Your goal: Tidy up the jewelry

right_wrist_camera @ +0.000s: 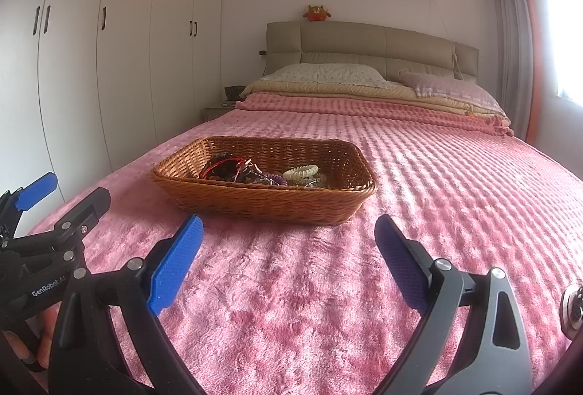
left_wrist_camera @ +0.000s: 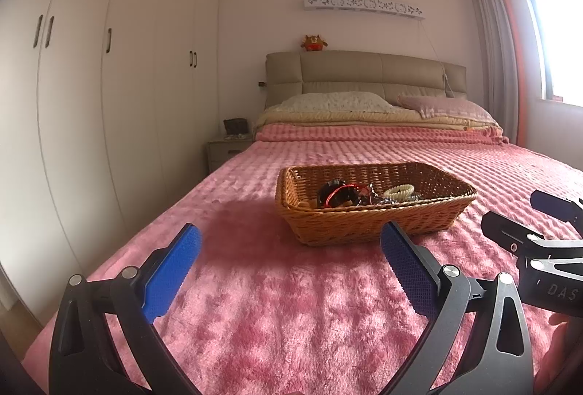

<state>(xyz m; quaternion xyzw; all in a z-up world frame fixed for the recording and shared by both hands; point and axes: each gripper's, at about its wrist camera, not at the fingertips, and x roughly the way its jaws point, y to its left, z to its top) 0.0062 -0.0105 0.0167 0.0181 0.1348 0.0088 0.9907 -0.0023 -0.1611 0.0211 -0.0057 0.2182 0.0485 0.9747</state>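
Sitting in a wicker basket (left_wrist_camera: 375, 212) on the pink bed cover (right_wrist_camera: 437, 176) is the jewelry pile (right_wrist_camera: 262, 172): a dark bangle with a thin red cord loop (left_wrist_camera: 337, 194), a cream coiled band (right_wrist_camera: 301, 172), a purple coiled band (right_wrist_camera: 276, 179), plus small metallic bits tangled between them, too small to sort out. All pieces seen lie inside the basket, none on the cover; that fits jewelry already gathered there as well as a heap waiting to be sorted, can't settle which.

Left hand-held gripper (left_wrist_camera: 291, 249) is spread wide, nothing between its blue pads, short of the basket's near wall. Right hand-held gripper (right_wrist_camera: 288, 242) likewise spread and carrying nothing, just short of the basket.

Handling guess: everything light. Coiled bands springy and soft, easiest pinched across the coil. Bangle likely stiff, take it by the rim. Cord and chain-like bits thin, limp and liable to snag, so lifting one may drag its neighbours. Basket rigid but light and may slide on the plush cover.
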